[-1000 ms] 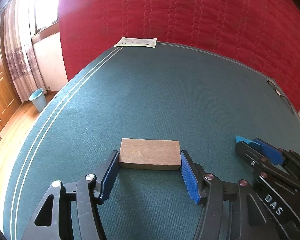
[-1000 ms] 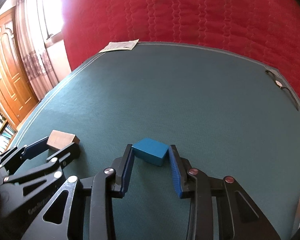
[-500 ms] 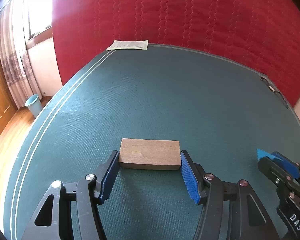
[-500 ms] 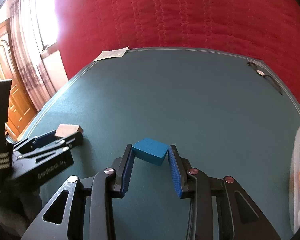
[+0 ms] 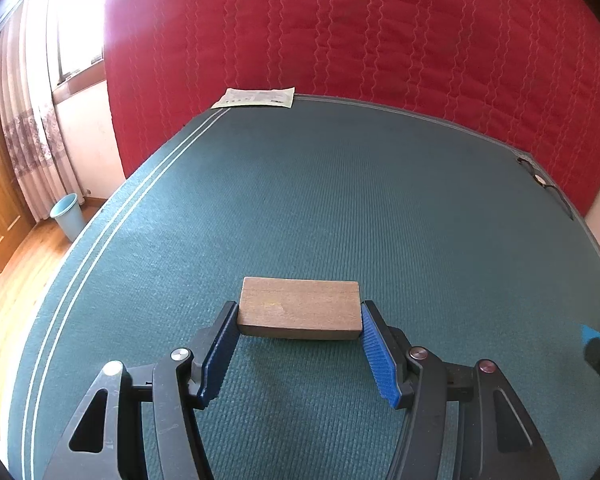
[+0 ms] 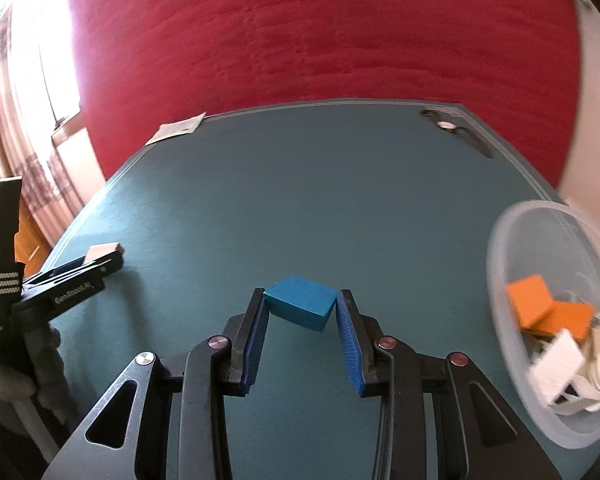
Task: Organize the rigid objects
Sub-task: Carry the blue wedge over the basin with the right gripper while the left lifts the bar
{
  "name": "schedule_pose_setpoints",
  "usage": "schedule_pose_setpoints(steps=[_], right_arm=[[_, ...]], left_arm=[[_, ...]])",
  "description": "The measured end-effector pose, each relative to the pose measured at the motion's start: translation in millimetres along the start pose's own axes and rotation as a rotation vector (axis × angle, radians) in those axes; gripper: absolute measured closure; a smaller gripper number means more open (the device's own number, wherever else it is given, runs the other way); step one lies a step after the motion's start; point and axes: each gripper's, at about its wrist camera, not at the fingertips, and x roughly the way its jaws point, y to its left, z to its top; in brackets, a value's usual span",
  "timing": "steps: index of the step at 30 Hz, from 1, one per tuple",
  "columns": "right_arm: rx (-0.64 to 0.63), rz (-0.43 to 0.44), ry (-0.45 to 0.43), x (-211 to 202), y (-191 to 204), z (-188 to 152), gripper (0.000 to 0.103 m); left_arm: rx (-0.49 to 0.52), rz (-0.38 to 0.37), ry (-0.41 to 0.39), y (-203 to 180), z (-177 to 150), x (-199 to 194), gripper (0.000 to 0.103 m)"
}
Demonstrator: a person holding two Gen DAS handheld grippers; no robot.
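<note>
A flat brown wooden block (image 5: 299,307) is clamped between the blue pads of my left gripper (image 5: 299,316), held over the green table. My right gripper (image 6: 301,306) is shut on a small blue block (image 6: 301,301), tilted between its pads. In the right wrist view the left gripper (image 6: 100,257) shows at the far left with the wooden block (image 6: 105,249) at its tips. The right gripper (image 5: 596,340) peeks in at the right edge of the left wrist view. A clear plastic bowl (image 6: 500,248) at the right holds orange blocks (image 6: 530,300) and white pieces.
The green table mat (image 5: 340,208) runs back to a red quilted cloth (image 5: 360,32). A paper sheet (image 5: 256,98) lies at the far left corner, and black spectacles (image 5: 544,184) at the far right edge. A blue bin (image 5: 66,216) stands on the wooden floor to the left.
My right gripper has carried the blue block to the right, and the bowl has come into its view. The left gripper has kept its place with the wooden block.
</note>
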Motion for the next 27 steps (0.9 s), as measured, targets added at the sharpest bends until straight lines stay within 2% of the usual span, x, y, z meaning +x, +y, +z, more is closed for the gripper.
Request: schedule_pose_setpoints(steps=[14, 27], right_arm=[[0.115, -0.153, -0.065, -41.2, -88.1, -4.8, 0.067], [0.178, -0.283, -0.093, -58.7, -154.5, -6.2, 0.067]], left_arm=[[0.019, 0.000, -0.002, -5.6, -5.0, -5.5, 0.040], [0.089, -0.080, 0.010, -44.0, -16.8, -23.8, 0.040]])
